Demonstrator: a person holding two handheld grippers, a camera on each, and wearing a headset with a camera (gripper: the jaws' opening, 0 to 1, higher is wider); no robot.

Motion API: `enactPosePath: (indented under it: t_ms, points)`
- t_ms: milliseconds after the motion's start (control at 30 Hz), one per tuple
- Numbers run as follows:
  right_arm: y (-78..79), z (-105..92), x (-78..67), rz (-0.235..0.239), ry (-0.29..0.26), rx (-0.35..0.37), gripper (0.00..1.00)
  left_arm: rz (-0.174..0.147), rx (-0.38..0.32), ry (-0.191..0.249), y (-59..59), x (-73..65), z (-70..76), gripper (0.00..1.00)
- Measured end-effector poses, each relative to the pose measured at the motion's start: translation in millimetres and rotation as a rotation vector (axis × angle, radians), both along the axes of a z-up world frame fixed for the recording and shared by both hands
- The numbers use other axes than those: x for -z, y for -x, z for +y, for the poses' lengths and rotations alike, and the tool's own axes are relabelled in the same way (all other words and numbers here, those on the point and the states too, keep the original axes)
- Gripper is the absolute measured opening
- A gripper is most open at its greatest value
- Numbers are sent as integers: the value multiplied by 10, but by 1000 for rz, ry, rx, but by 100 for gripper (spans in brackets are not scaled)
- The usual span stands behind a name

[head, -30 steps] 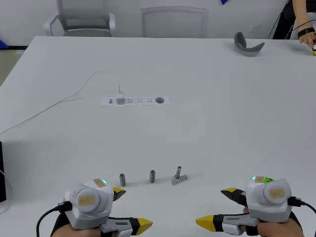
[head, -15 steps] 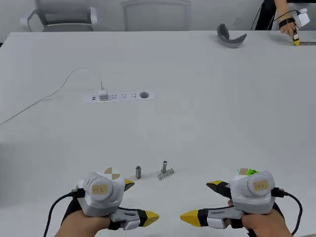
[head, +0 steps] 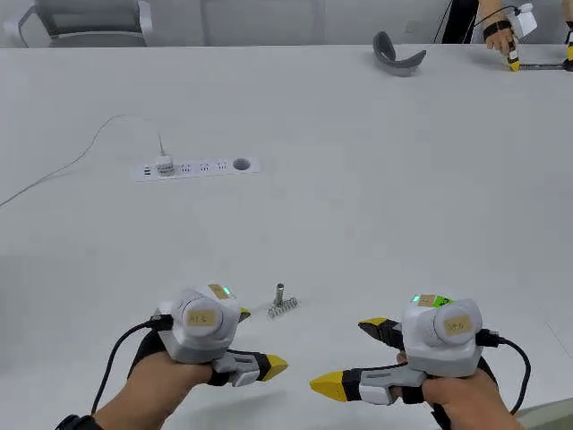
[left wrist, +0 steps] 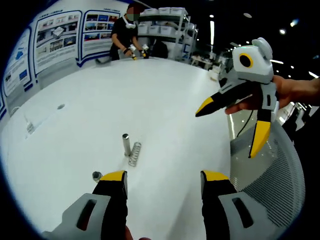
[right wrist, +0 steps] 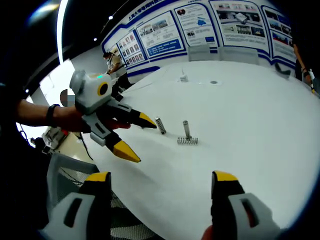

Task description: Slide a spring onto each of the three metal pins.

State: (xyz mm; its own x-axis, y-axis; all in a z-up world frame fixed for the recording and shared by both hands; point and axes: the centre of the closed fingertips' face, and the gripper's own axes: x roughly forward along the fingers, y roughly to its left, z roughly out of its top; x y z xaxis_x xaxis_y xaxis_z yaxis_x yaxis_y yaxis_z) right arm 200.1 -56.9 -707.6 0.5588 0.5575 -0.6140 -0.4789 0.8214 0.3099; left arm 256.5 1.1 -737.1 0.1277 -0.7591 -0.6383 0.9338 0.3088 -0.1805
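- The white table [head: 376, 197] runs wide under me, its far edge reaching a grey chair [head: 85, 18].
- Blue-framed posters [right wrist: 165, 35] line the wall beyond the table in my right gripper view.
- At the far right corner another person's hand [head: 497, 34] rests on the tabletop, with a grey curved band [head: 397, 55] lying near it.
- A white power strip [head: 195, 167] lies mid-table on the left, and its thin cable [head: 81, 157] trails off toward the left edge.
- My right gripper [head: 345, 356] hangs low over the near edge. Its yellow-tipped jaws are spread wide and point left with nothing between them.
- My left gripper [head: 260, 340] sits opposite, well apart from the right one. Its jaws are also spread and hold nothing, and they point right.
- Between the two grippers, a little farther up the table, a bare metal pin [head: 279, 294] stands upright.
- In my right gripper view a second pin [right wrist: 160, 125] stands just beside my left gripper's upper jaw tip, already wrapped in a spring.
- A loose spring [head: 283, 308] lies flat on the table just beside the foot of the bare pin, on the side nearer me. I cannot tell whether they touch.
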Motion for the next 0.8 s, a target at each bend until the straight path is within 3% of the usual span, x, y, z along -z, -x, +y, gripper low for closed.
enactPosePath:
  t_ms: [200,333,400,800]
  points:
    - [-4,5,-41,-6,-2,-3,84,-8,-31,-4,-104,100,-163,54]
    - [0,-15,-57,-6,-1,0,84,8,-84,-3,-193,216,-219,51]
    - [5,-30,-62,-6,-3,5,84,10,-107,-25,-231,287,-220,50]
    - [80,-100,-3,15,-12,21,83,6,-195,-61,-371,507,-273,42]
